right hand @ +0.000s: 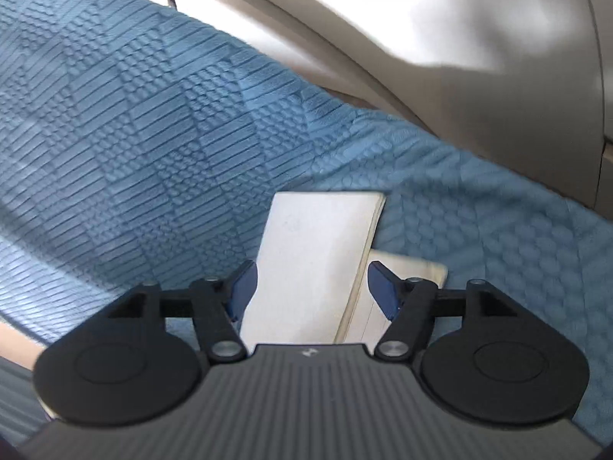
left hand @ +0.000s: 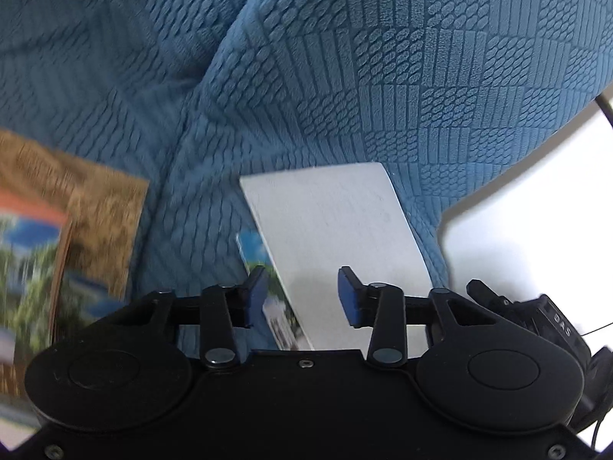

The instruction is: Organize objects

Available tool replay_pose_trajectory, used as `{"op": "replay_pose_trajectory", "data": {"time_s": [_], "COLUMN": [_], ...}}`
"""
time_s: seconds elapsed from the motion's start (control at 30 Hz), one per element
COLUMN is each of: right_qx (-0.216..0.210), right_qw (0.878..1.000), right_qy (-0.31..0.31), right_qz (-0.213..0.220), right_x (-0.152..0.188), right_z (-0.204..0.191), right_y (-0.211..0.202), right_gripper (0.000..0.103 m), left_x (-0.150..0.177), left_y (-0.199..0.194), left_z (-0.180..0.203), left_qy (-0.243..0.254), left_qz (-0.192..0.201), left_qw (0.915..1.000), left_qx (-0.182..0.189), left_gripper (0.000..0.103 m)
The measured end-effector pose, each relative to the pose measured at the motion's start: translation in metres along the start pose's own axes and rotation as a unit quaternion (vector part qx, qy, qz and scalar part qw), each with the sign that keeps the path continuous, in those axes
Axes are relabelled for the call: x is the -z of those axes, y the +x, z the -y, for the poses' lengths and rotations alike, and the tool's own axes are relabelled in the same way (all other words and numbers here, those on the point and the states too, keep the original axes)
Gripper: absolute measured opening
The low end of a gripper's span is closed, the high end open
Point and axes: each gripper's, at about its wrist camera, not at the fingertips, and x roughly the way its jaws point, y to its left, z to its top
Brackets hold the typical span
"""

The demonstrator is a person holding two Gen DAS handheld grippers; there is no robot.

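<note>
My left gripper (left hand: 302,295) stands open around a tilted white card or thin book (left hand: 337,230); a colourful printed card (left hand: 268,287) shows under its left edge. Neither blue pad visibly presses the white card. My right gripper (right hand: 312,287) stands open around a white book (right hand: 314,253) seen from its cover, with page edges on its right side. A second book (right hand: 410,272) lies under it to the right. Both sit above a blue textured blanket (right hand: 153,134).
A book with a brown patterned cover and a landscape picture (left hand: 46,253) lies at the left on the blanket (left hand: 345,76). A white surface (left hand: 536,211) borders the blanket at right. A beige and white wall or furniture edge (right hand: 459,38) runs beyond the blanket.
</note>
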Motion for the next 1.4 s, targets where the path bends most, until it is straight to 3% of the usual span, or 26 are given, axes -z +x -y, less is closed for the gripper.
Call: {"op": "replay_pose_trajectory", "data": {"time_s": [0.23,0.47,0.7,0.9,1.13,1.2,1.3,1.4], "right_qx": [0.033,0.037,0.004,-0.057,-0.117,-0.135,-0.119,-0.101], "right_qw": [0.999,0.999,1.000,0.994,0.990,0.988,0.991,0.992], "right_qy": [-0.012,-0.025,0.018,0.083,0.064,0.059,0.032,0.030], "right_qz": [-0.012,-0.012,-0.018,-0.049,-0.048,-0.053,-0.055,-0.068], "right_x": [-0.015,-0.017,-0.022,-0.019,-0.014,-0.010,-0.002,0.006], "right_z": [-0.001,-0.004,0.002,0.013,-0.005,-0.011,-0.022,-0.023], "right_y": [0.030,0.047,0.055,0.062,0.056,0.057,0.057,0.062], "right_gripper": [0.067,0.065,0.066,0.066,0.066,0.061,0.056,0.042], "left_x": [-0.003,0.005,0.007,0.004,0.004,0.003,0.001,0.001], "left_y": [0.027,0.030,0.031,0.031,0.033,0.033,0.034,0.034], "left_z": [0.009,0.017,0.023,0.021,0.021,0.019,0.013,0.008], "left_qy": [0.030,0.053,0.051,0.047,0.043,0.033,0.015,0.005], "left_qz": [-0.020,-0.023,-0.033,-0.040,-0.039,-0.040,-0.042,-0.042], "left_qw": [0.9988,0.9974,0.9971,0.9974,0.9976,0.9981,0.9987,0.9989], "left_qx": [-0.033,-0.043,-0.046,-0.039,-0.038,-0.034,-0.025,-0.022], "left_gripper": [0.022,0.019,0.019,0.018,0.018,0.018,0.016,0.011]}}
